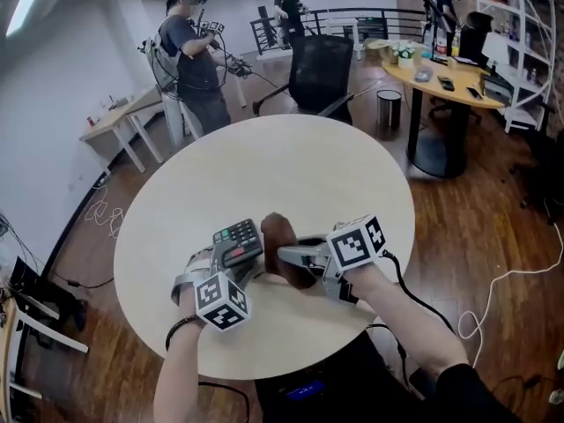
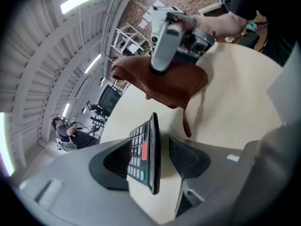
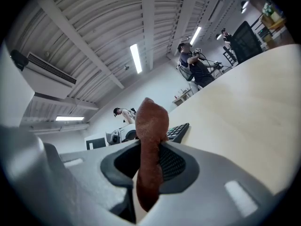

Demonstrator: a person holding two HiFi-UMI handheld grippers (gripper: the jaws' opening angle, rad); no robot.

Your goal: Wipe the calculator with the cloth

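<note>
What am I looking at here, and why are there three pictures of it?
There is no robot here: a person holds a two-jawed hand tool, called a gripper, in each hand. The head view comes from a camera on the person's head, looking down at a round table. The other two views come from cameras riding on the grippers. The left gripper has a calculator between its jaws, with a gap at one pad. The right gripper pinches a brown cloth.
</note>
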